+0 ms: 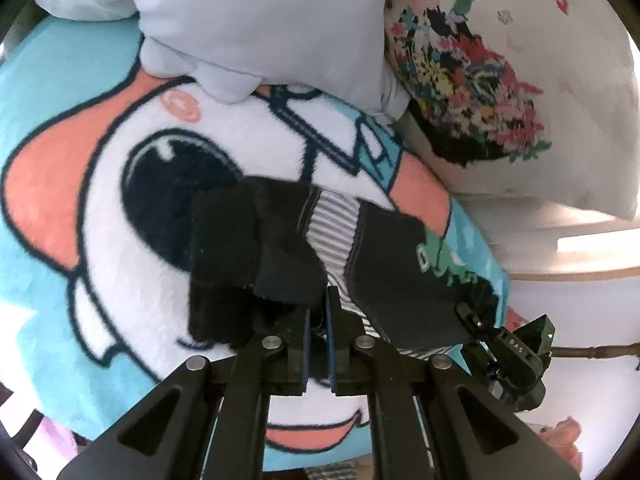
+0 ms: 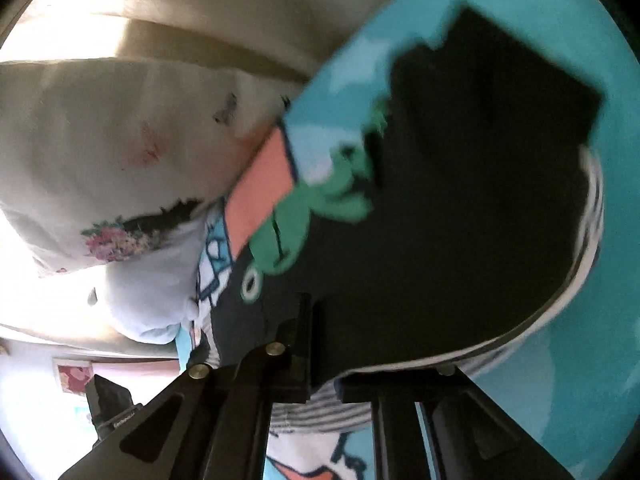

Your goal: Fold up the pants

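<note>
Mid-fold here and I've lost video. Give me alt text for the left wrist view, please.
The left gripper pinches a bunched edge of the black pants, whose grey-striped lining shows, on a teal cartoon blanket. The right gripper meets the same pants at lower right. A pale blue pillow and a floral pillow lie beyond.

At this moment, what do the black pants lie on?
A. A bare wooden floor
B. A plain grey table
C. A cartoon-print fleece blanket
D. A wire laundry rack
C: the black pants rest on the cartoon blanket, whose teal, white and pink print surrounds them in both views.
</note>
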`<state>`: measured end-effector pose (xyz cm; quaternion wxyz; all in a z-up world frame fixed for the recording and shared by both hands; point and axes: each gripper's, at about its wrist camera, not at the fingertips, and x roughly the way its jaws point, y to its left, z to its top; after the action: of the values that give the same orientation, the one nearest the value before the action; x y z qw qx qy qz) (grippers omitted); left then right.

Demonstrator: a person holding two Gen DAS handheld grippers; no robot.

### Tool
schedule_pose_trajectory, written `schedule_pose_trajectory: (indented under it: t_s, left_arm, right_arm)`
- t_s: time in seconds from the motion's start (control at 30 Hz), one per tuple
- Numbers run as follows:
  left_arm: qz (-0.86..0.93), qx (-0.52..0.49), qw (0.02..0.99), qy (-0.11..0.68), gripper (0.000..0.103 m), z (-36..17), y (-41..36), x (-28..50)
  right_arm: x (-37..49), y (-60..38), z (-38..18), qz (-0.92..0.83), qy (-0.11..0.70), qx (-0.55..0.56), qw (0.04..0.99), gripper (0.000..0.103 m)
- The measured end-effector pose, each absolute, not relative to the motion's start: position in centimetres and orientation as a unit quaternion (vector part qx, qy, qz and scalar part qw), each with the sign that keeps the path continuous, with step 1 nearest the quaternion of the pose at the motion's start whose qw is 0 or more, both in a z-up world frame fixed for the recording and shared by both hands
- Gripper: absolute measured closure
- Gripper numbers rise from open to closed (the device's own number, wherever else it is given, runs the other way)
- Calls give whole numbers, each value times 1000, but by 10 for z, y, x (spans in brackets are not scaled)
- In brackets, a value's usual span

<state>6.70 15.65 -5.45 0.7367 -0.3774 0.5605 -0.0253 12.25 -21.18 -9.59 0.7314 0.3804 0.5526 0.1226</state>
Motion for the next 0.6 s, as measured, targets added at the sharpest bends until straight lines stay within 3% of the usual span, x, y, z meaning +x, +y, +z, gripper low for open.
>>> schedule_pose_trajectory:
  t_s: [0.27, 0.43, 0.5, 0.57, 0.6]
  left_arm:
    - [-5, -390, 756, 526, 97, -44, 179, 113]
    - [8, -393, 759, 520, 91, -49, 194, 142]
    - [6, -394, 758, 520, 91, -51, 199, 150]
    - [2, -401, 755, 519, 88, -54, 205, 154]
    - [0, -407, 753, 517, 84, -55, 209, 154]
  right_arm:
    - [180, -202, -63, 149, 527, 329, 770, 94]
    - [219, -210, -67, 126, 522, 338, 773, 92]
    - [229, -216, -67, 107, 520, 335, 779, 86]
    - [239, -226, -64, 88, 512, 333, 787, 60]
    - [242, -234, -62, 79, 505, 335, 791, 55]
